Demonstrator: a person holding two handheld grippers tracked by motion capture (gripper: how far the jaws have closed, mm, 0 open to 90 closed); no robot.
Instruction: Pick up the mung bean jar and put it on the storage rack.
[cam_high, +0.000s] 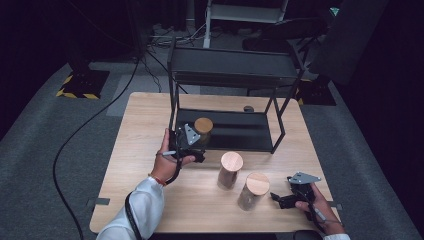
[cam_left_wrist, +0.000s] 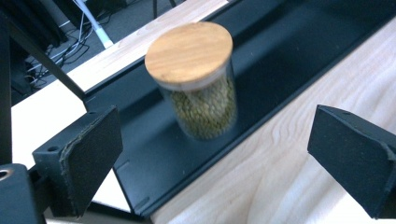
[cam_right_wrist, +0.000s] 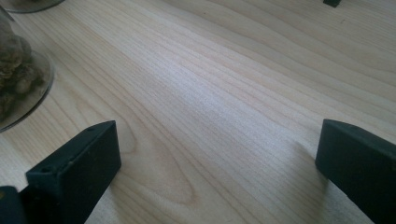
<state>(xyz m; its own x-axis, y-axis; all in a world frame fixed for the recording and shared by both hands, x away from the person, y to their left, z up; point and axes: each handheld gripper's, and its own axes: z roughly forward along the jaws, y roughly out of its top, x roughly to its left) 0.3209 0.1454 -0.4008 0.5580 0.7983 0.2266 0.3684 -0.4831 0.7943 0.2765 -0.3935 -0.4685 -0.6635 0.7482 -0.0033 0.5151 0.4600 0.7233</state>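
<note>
Glass jar (cam_left_wrist: 201, 84), round bamboo lid, green lentils inside, stands beyond left claw's (cam_left_wrist: 210, 154) wide-spread foam pads.

No text, label, brand name or number can be read anywhere in these views. The round bamboo lid (cam_left_wrist: 189, 53) of the glass jar of green lentils is plain wood with no print, and the clear glass wall beneath it carries no sticker. The only sign-like marking is the yellow-and-black hazard striping (cam_high: 75, 93) along the edge of a dark floor plate left of the pale wooden tabletop (cam_high: 150, 125), and it bears no words.
</note>
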